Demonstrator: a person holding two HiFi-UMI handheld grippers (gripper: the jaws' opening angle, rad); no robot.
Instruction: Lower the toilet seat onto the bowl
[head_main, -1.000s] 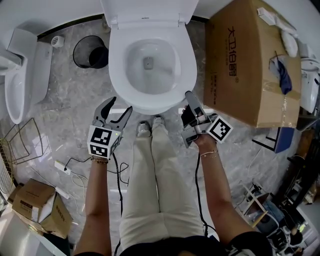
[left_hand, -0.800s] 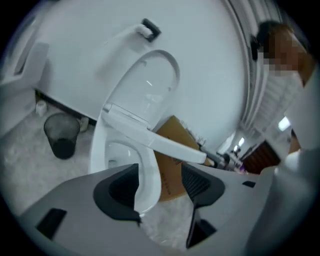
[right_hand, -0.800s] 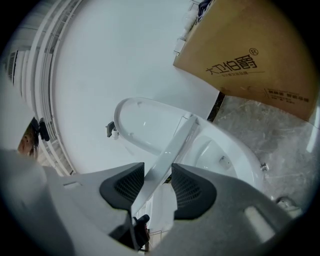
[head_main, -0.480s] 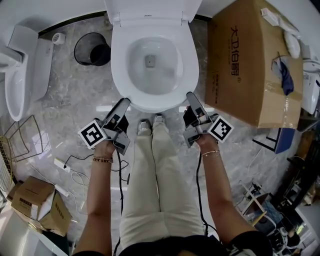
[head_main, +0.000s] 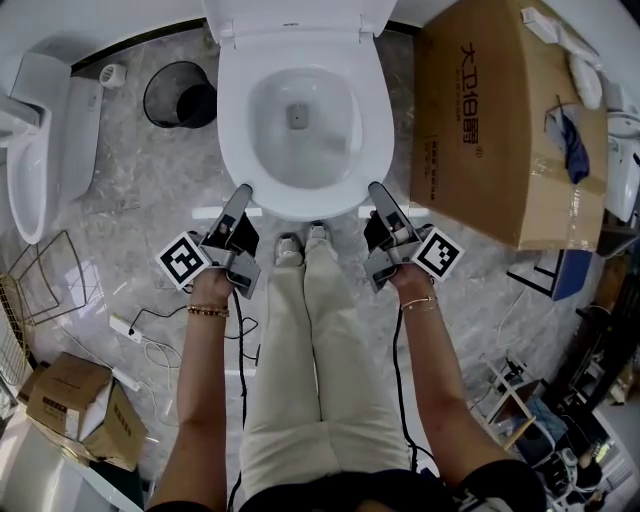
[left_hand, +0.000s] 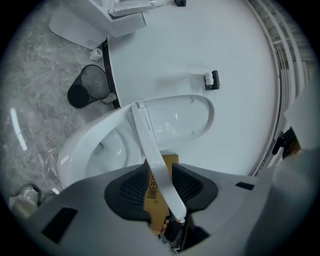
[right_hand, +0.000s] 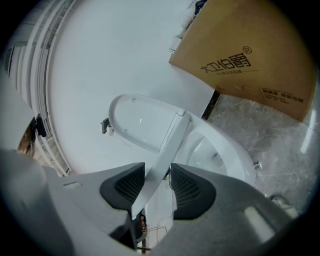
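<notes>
Closing just now on the front of the toilet seat (left_hand: 150, 150), mid-frame, my freshly rolled left gripper (head_main: 242, 192) joins my right gripper (head_main: 375, 190), both jaws clamped on it, tilted above the bowl (left_hand: 85, 150), ready for lowering.

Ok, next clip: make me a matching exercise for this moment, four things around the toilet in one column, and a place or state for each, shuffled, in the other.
Things:
1. toilet seat
2. toilet lid
3. waste bin
4. cardboard box

Places or states:
A. left of the bowl in the head view
B. part raised, between the pads of the left tongs and the right tongs
C. standing upright at the back
D. right of the bowl in the head view

Pairs: 1-B, 2-C, 3-A, 4-D.

The left tongs have just been closing on the toilet seat.
</notes>
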